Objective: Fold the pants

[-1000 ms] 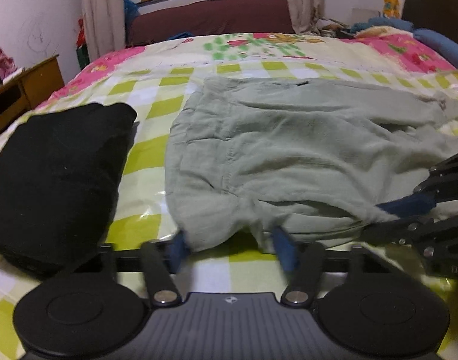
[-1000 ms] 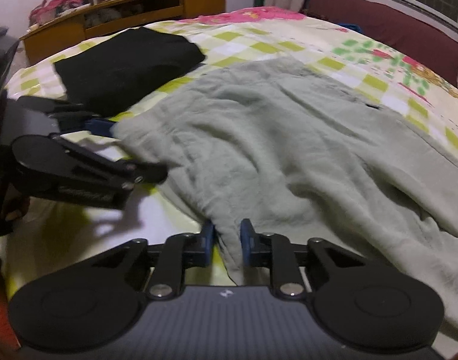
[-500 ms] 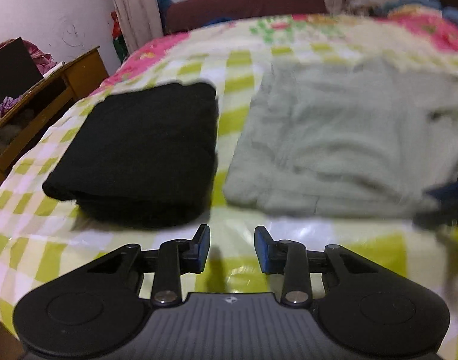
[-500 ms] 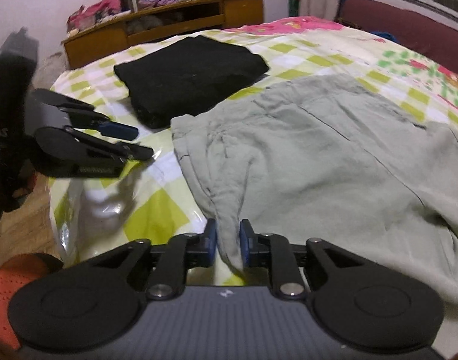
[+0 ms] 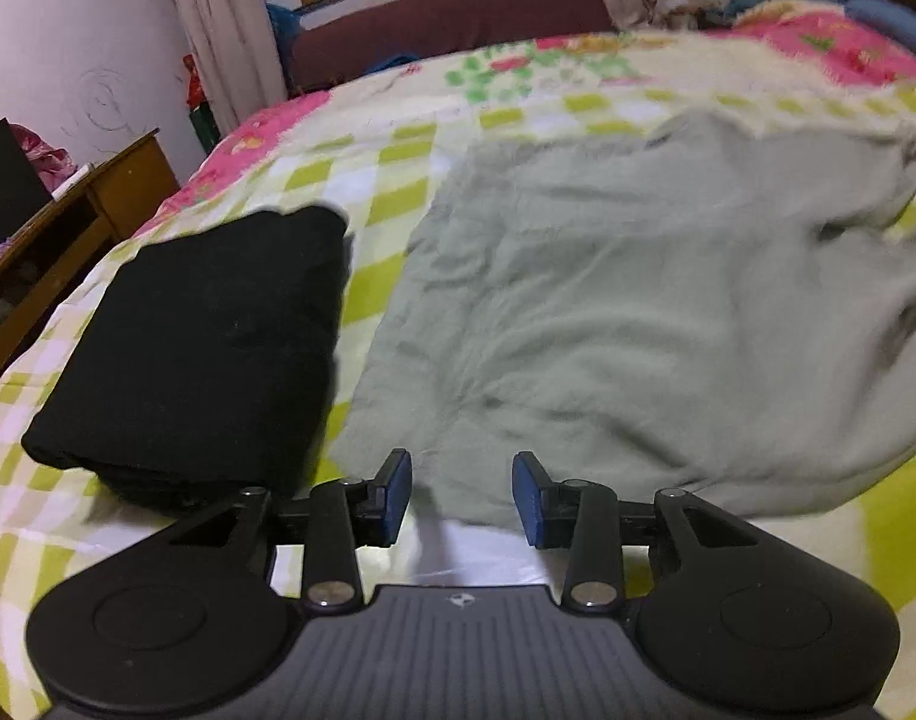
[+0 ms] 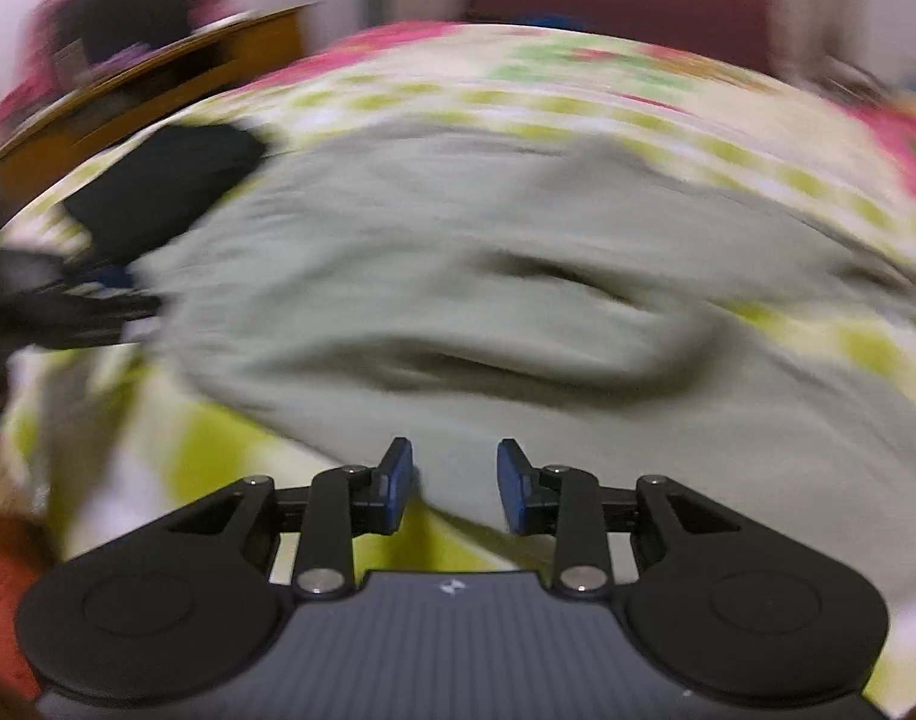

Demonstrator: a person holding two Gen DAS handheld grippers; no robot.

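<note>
Pants (image 5: 637, 312): one grey pair, one folded black garment (image 5: 206, 348).

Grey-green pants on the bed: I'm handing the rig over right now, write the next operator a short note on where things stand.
Left gripper: jaws open, nothing between them, hovering at the near edge of the pants.
Right gripper: jaws have just been opening; the cloth lies behind them, not pinched.
Pants: spread on the checked bedspread, rumpled, with creases across the middle.
Black folded garment: lies beside the pants on their left, apart from them.
Done: a first fold seems to be in, though blur makes this uncertain.
Left: smooth the creases, regrip the near edge, finish folding.
</note>
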